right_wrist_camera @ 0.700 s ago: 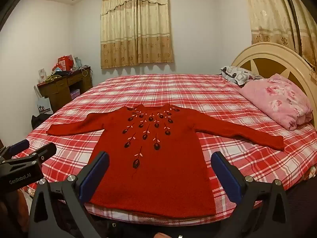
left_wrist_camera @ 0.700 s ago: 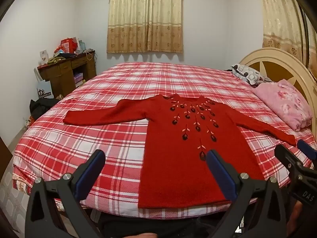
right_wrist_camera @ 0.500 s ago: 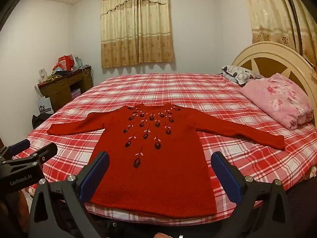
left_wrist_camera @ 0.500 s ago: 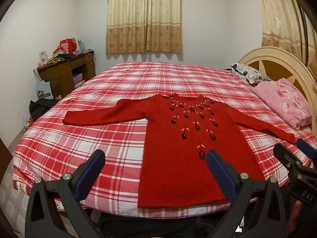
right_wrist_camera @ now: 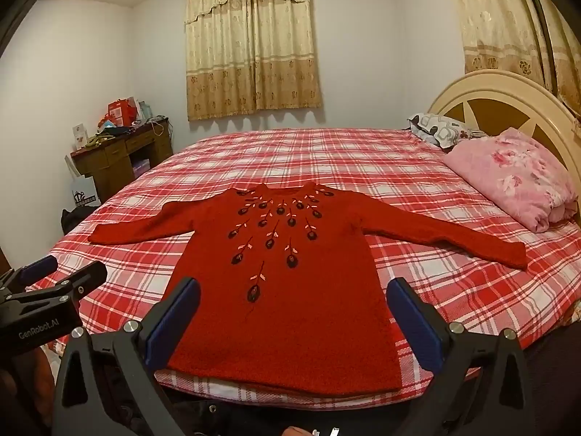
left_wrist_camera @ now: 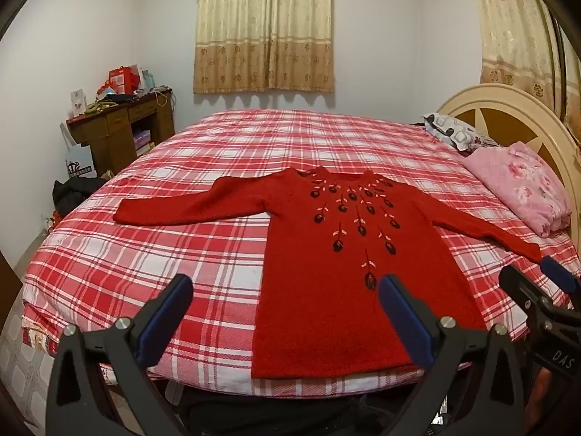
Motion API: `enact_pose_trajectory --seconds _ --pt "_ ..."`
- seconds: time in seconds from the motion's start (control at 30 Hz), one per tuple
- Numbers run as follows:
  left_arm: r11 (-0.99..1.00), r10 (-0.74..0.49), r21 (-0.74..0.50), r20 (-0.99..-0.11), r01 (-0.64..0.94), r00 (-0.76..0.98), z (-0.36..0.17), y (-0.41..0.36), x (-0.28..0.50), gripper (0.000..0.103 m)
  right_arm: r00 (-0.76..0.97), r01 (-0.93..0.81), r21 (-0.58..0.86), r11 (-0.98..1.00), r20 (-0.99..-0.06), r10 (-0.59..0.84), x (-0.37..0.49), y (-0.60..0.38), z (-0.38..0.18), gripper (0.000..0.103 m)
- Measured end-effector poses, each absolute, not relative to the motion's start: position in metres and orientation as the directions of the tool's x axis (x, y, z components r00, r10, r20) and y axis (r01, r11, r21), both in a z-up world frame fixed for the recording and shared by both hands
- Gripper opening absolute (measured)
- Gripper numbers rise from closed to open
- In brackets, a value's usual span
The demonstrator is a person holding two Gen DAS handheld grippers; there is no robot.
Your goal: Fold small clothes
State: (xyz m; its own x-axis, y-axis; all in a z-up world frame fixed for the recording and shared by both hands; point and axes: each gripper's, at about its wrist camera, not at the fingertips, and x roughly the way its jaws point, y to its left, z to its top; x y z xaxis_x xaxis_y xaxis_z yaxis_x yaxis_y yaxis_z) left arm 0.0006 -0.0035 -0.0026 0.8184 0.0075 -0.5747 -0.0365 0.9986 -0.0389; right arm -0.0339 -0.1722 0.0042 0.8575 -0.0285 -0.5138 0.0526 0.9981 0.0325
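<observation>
A red knit sweater point(left_wrist_camera: 348, 272) with dark embroidered flowers lies flat on the plaid bed point(left_wrist_camera: 181, 254), sleeves spread out, hem at the near edge. It also shows in the right wrist view point(right_wrist_camera: 290, 301). My left gripper point(left_wrist_camera: 285, 305) is open and empty, held in front of the hem's left corner. My right gripper point(right_wrist_camera: 292, 309) is open and empty, held in front of the hem's middle. Each gripper shows at the edge of the other's view: the right one point(left_wrist_camera: 541, 290) and the left one point(right_wrist_camera: 58, 276).
A pink folded blanket point(right_wrist_camera: 508, 174) and a patterned pillow point(right_wrist_camera: 439, 127) lie by the cream headboard point(right_wrist_camera: 508, 98) on the right. A cluttered wooden desk point(left_wrist_camera: 120, 130) stands at the left wall, with bags on the floor beside it.
Both views have shifted very slightly; the sweater lies as before and both grippers stay open.
</observation>
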Motion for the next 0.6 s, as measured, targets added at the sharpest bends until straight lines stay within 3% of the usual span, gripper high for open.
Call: enact_pose_trajectory --seconds 0.6 --pt "0.999 0.001 -0.036 -0.58 -0.026 0.814 -0.0068 -0.0062 0.0011 0.103 0.849 0.046 0.037 0.998 -0.528 -0.02 -0.0322 -0.1704 0.0008 0.102"
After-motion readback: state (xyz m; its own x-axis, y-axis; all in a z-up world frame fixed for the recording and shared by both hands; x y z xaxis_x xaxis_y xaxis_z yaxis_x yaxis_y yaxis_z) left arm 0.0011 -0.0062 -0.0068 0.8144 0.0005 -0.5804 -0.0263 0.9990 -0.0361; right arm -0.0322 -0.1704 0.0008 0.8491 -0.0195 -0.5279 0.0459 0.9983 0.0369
